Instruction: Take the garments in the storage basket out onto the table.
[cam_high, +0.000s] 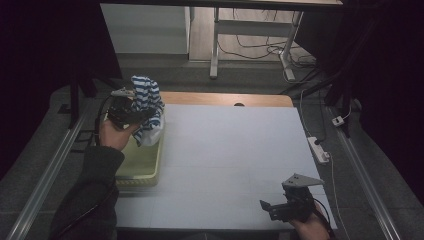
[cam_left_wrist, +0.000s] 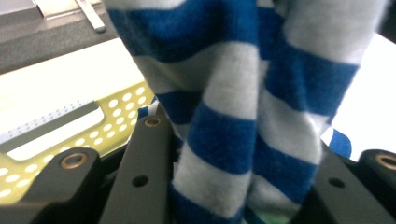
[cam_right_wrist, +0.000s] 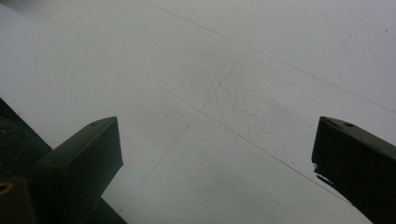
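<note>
High view: left gripper (cam_high: 131, 116) pinches striped cloth (cam_high: 146, 97) above yellow basket (cam_high: 145, 170); right gripper (cam_high: 280, 206) spread, idle; next likely carry cloth clear of basket.

No legible text, label, brand, number or sign anywhere in these frames.
</note>
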